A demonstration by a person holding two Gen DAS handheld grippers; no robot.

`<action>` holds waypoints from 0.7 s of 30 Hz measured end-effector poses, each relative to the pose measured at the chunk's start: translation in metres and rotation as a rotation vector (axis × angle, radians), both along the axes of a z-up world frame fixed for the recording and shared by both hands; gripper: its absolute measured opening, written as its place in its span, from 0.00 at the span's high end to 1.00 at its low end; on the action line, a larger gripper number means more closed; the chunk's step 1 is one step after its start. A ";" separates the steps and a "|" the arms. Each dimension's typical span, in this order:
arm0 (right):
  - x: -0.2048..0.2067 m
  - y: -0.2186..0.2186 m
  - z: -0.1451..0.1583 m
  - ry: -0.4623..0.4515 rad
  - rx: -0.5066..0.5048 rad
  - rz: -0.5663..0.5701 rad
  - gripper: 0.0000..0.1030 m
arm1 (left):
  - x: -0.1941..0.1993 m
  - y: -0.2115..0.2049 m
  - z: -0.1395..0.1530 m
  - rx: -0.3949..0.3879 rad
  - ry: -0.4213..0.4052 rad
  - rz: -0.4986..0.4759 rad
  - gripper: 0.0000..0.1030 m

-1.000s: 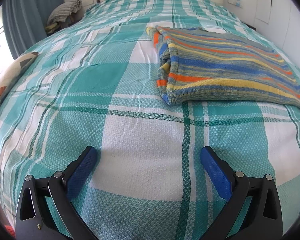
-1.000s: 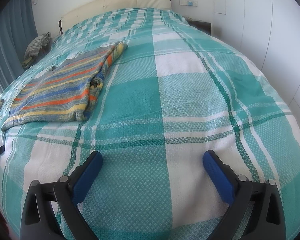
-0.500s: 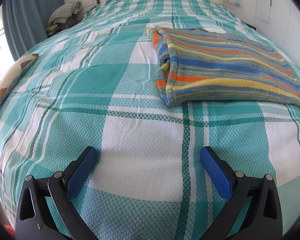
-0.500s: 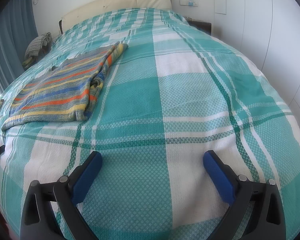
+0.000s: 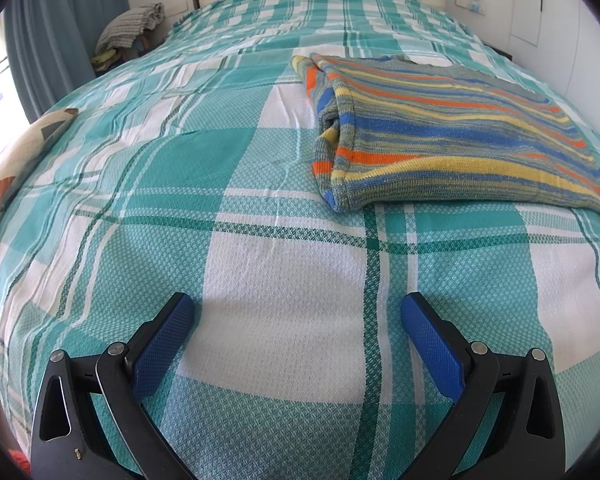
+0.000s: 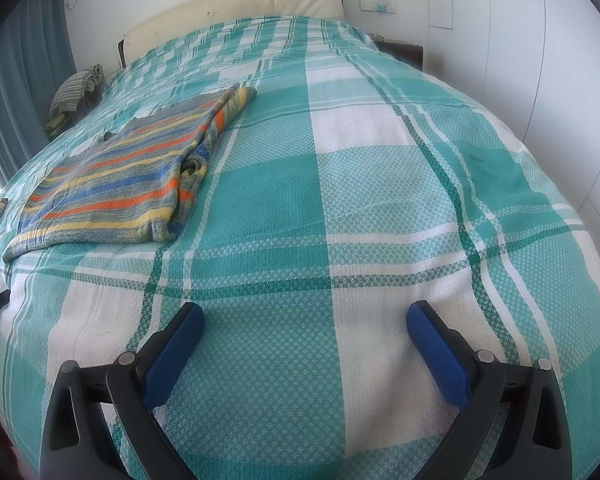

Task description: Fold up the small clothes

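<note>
A striped knit garment (image 5: 440, 136) in blue, orange, yellow and grey lies folded flat on the teal-and-white checked bedspread (image 5: 260, 264). In the left wrist view it sits ahead and to the right. In the right wrist view the same garment (image 6: 128, 184) lies ahead and to the left. My left gripper (image 5: 298, 312) stands open over the near part of the bed, well short of the garment, with nothing between its blue pads. Over bare bedspread (image 6: 380, 208) my right gripper (image 6: 306, 320) is open too, holding nothing.
A cream headboard (image 6: 236, 4) closes the far end of the bed. A grey checked cloth pile (image 5: 130, 30) sits on something beside the bed at the far left, near a blue curtain (image 5: 60, 20). A patterned cushion (image 5: 16, 156) lies at the left edge. White wardrobe doors (image 6: 540, 60) stand on the right.
</note>
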State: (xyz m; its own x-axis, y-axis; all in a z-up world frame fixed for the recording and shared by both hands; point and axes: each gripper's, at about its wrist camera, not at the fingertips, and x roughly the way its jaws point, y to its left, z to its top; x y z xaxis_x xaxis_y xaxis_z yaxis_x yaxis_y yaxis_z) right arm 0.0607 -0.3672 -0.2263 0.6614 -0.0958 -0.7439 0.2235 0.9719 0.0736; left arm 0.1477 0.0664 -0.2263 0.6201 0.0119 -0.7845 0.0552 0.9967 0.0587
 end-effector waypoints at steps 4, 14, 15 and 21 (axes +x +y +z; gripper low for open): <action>0.000 0.000 0.000 0.000 0.000 0.000 0.02 | 0.000 0.000 0.000 0.000 0.000 0.000 0.00; 0.000 0.001 0.000 -0.002 0.001 0.001 0.01 | 0.000 0.000 0.000 0.002 -0.001 0.000 0.00; 0.000 0.001 0.000 -0.002 0.002 0.001 0.01 | 0.000 0.000 0.000 0.002 -0.001 0.000 0.00; 0.000 0.001 0.000 -0.002 0.001 0.001 0.01 | 0.000 -0.001 0.000 0.002 -0.001 0.000 0.00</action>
State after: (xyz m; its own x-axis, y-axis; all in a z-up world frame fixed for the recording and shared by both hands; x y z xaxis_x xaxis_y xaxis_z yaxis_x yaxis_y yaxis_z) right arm 0.0610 -0.3658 -0.2261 0.6628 -0.0941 -0.7429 0.2223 0.9721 0.0752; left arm 0.1474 0.0658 -0.2265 0.6208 0.0135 -0.7839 0.0554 0.9966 0.0611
